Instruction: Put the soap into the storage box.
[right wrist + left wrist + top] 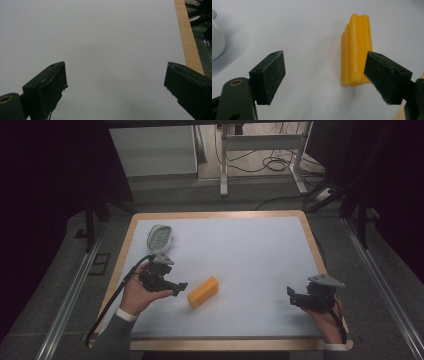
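The yellow bar (203, 292) is seen near the table's (260, 260) middle, just right of the left gripper (324, 75), whose jaws are spread. The right gripper (115, 85) is likewise spread. The bar is judged light, waxy, slippery; its long sides are best clamped.

One yellow block (203, 292) lies just ahead of the left gripper (181, 288). One grey oval dish (159, 237) sits beyond that gripper.

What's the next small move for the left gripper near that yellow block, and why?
Probably shift the left gripper slightly toward its right jaw, then ease forward. Its jaws stand open, but the yellow block lies off-centre, close by the right jaw and apart from both pads, so closing now would likely miss it.
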The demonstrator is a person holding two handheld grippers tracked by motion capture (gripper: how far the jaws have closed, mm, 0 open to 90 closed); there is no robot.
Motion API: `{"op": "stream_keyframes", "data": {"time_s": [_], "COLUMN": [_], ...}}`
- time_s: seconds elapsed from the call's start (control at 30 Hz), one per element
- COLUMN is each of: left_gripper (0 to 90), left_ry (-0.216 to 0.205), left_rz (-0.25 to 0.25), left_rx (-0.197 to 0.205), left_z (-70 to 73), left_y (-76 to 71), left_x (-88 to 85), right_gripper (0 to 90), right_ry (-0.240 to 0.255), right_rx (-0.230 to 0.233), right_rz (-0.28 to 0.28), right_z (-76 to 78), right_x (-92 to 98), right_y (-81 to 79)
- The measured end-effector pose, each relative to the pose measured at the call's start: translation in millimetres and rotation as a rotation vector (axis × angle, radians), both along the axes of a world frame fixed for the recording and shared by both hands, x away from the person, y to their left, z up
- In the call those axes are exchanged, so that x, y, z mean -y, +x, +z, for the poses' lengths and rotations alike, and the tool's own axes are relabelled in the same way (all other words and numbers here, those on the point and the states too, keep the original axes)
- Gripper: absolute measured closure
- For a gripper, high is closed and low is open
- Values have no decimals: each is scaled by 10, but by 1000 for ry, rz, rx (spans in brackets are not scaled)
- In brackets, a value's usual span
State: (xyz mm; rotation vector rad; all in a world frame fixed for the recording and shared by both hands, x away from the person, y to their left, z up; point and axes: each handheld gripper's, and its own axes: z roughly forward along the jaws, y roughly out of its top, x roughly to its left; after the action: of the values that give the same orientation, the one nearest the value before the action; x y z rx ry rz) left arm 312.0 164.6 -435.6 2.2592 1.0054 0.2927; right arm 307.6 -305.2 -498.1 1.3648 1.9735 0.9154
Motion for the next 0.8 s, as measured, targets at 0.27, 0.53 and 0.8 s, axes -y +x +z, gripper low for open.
{"op": "stream_keyframes", "data": {"time_s": [0.27,0.53,0.8], "left_gripper": [179,181,181], "left_ry": [17,31,47], "left_rz": [-36,-59,-82], "left_rx": [-7,-37,-54], "left_z": [-5,-89,-138], "left_y": [40,94,111], "left_x": [179,314,416], "right_gripper": [45,45,44], "right_ry": [-7,-11,-18], "right_rx": [-2,-7,-13], "right_rz": [-4,-7,-6], "right_z": [-6,-16,-30], "right_x": [4,12,2], "right_y": [1,4,9]}}
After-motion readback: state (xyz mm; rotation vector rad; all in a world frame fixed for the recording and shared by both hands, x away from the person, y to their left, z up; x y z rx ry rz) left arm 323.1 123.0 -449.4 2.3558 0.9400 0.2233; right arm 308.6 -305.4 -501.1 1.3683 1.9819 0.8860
